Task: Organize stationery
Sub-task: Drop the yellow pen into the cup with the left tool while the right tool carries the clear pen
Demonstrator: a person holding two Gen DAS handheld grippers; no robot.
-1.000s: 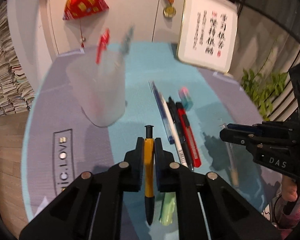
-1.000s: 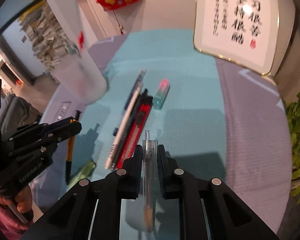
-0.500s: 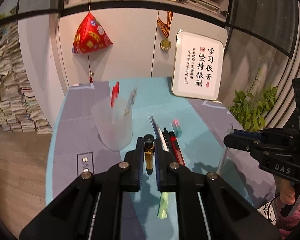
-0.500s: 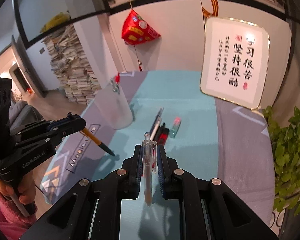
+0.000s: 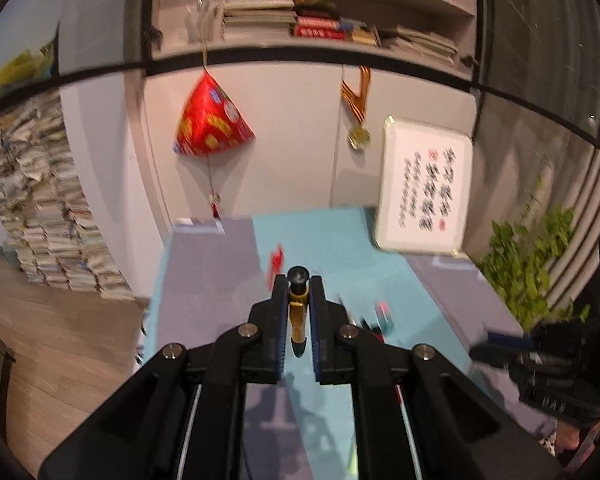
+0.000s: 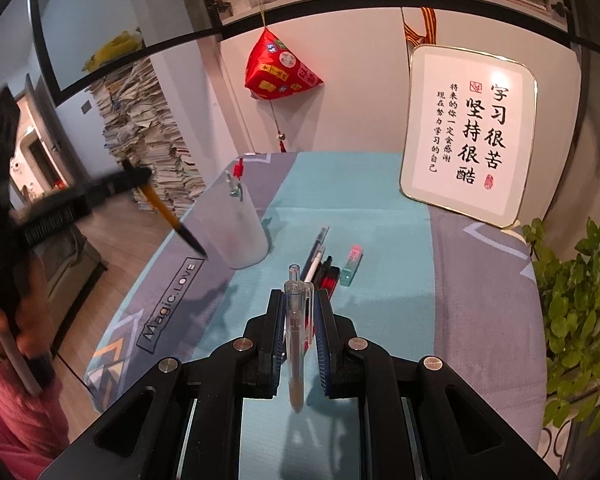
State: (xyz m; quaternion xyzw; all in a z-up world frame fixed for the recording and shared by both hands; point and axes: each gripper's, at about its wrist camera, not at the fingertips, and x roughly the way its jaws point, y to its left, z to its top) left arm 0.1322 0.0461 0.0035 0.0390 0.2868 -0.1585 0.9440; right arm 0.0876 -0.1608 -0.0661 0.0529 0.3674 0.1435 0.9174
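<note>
The left gripper [image 5: 299, 304] pinches a yellow pen [image 5: 298, 312] between its two fingers [image 5: 278, 320]. The pen stands nearly upright in the grip, black cap end up between the fingertips, black tip hanging below the pads. In the right wrist view the same gripper [image 6: 140, 178] is held in the air to the left of the cup [image 6: 236, 232], and the pen [image 6: 168, 216] slants down from it, tip near the cup's left wall but outside it (the frame is blurred there, so touching or not cannot be told).

The right gripper [image 6: 299, 312] is closed on a clear pen [image 6: 295, 332]. The pen runs lengthwise between the pads, its clicker end sticking out past the fingertips and its tip hanging down behind them, above the mat [image 6: 360, 208].

The cup is frosted and stands upright on the mat, at the seam of grey and teal. A red pen [image 6: 239, 168] and a grey clip end [image 6: 233, 190] poke out of its top.

To the right of the cup, a row of pens [image 6: 318, 254] lies side by side on the teal strip, with a red knife [image 6: 329, 280] against them and a green eraser [image 6: 351, 266] just beside. A framed sign [image 6: 468, 132] leans at the far edge of the mat.
</note>
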